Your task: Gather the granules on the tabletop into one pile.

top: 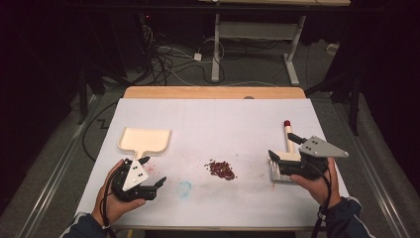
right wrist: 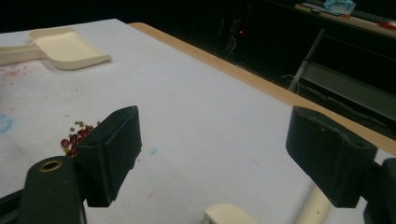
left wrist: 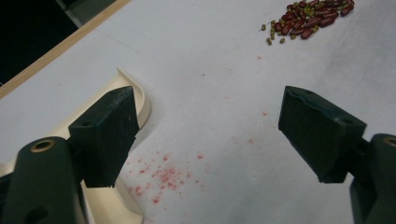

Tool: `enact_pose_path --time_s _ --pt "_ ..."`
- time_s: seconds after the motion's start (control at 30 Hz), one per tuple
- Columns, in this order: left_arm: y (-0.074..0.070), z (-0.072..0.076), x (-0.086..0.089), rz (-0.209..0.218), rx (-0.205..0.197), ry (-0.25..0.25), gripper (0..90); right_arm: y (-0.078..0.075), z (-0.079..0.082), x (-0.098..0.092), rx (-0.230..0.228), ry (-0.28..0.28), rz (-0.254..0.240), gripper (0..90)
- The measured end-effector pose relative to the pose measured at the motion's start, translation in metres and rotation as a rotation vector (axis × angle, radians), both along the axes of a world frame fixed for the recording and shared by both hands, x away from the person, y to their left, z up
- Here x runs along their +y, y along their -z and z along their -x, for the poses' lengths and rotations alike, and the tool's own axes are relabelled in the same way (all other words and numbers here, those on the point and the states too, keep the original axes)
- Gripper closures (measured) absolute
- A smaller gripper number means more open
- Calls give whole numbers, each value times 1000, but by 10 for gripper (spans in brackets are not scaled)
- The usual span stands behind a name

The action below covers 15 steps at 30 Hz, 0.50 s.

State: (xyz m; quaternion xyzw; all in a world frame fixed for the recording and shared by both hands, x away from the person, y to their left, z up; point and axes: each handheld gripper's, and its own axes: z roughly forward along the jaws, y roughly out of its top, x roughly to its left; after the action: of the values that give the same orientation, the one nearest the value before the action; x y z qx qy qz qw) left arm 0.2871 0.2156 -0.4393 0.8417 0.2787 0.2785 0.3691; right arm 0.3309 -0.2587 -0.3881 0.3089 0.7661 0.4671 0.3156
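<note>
**A:** Right, low on the left of the high view, the left hand (top: 111,196) cups the left gripper (top: 153,173), jaws pointing right and up across the table (top: 208,119). Wide apart, nothing between them.

**B:** And its own camera agrees: white sheet between the two black jaws, with the dustpan (left wrist: 140,100) tucked just behind the left jaw, close enough that I can't tell if they touch.

**A:** Over at lower right, the right hand (top: 317,186) holds the right gripper (top: 281,146) pointing left and away. Jaws spread as wide as they go, gripping nothing.

**B:** The brush (top: 287,158) sits right under it, handle running up the frame to a red tip. The gripper covers part of the brush head.

**A:** Count it up?

**B:** One dustpan, upper left of centre in the high view. One brush. One little heap of beans (top: 220,168) in the middle of the table, mostly dark red with a few greenish ones at the edge in the left gripper view. Too many to count singly.

**A:** In the right gripper view the brush is cut off at the bottom edge: just a cream corner and a bit of handle. Dustpan's far off at top left there, its handle clipped by the frame.

**B:** Faint pink specks and a blue smudge on the sheet.
</note>
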Motion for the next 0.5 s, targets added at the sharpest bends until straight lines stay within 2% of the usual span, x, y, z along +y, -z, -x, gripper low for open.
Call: enact_pose_path --time_s 0.17,0.33,0.43,0.5 --pt "0 2 0 0 -12 0 193 21 17 -1 21 -20 -4 188" --pt "1 5 -3 6 -25 13 193 43 35 2 38 -29 46 195" --pt "2 8 -2 -18 -34 20 193 47 40 6 34 -41 69 195" --pt "3 8 -2 -3 -32 26 193 45 41 8 9 -39 84 195"
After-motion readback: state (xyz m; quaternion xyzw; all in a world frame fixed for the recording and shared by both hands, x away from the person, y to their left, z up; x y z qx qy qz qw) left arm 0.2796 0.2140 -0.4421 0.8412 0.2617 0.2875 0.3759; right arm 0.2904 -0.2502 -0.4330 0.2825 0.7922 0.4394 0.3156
